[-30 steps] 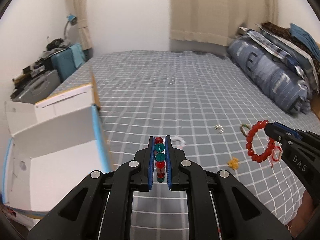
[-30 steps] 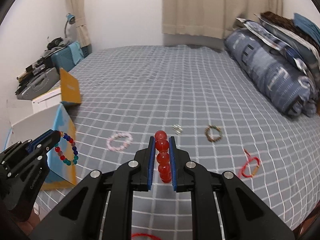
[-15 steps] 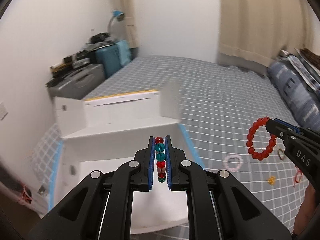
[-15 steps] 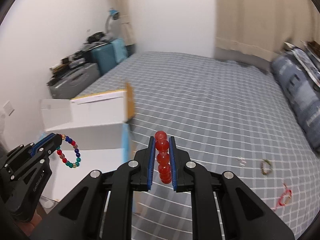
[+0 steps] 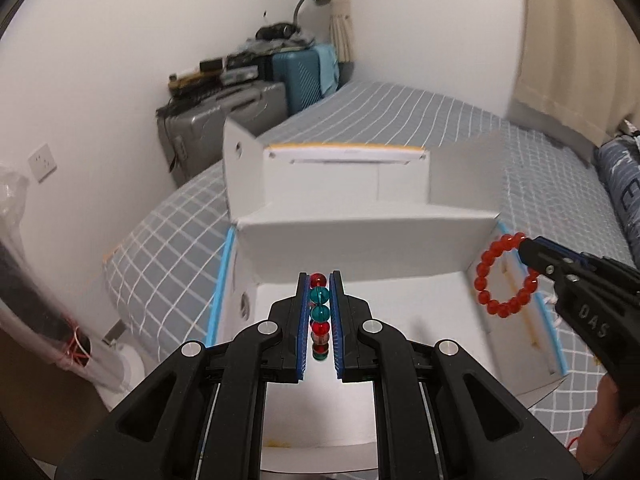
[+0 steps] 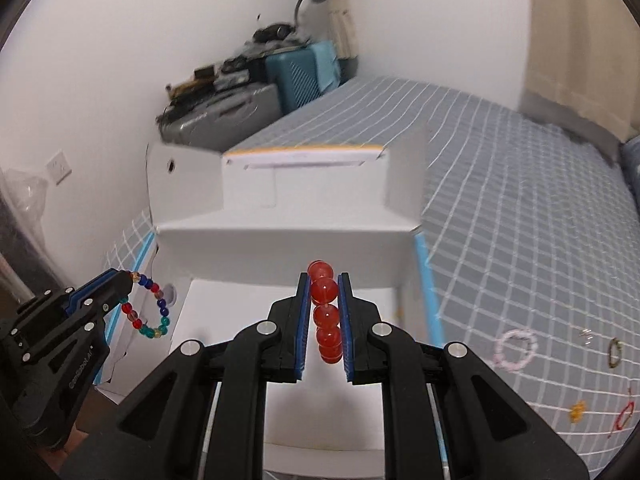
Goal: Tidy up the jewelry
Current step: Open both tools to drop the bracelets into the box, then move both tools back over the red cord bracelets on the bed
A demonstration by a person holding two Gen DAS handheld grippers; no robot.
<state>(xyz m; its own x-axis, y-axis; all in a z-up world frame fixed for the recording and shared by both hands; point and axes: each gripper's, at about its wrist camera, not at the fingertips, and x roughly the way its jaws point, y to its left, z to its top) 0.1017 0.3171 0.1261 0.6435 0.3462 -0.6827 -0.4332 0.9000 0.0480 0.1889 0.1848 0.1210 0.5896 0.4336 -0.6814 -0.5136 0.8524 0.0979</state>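
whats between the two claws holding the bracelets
Nothing but the bare white floor of the open box lies between the left claw and right claw; the right wrist view shows this.

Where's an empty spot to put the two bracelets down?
The white box floor, between its blue-edged side walls below the grippers, looks bare. So does the checked bed beyond the box. It's crowded near the pink bracelet and small pieces at the right.
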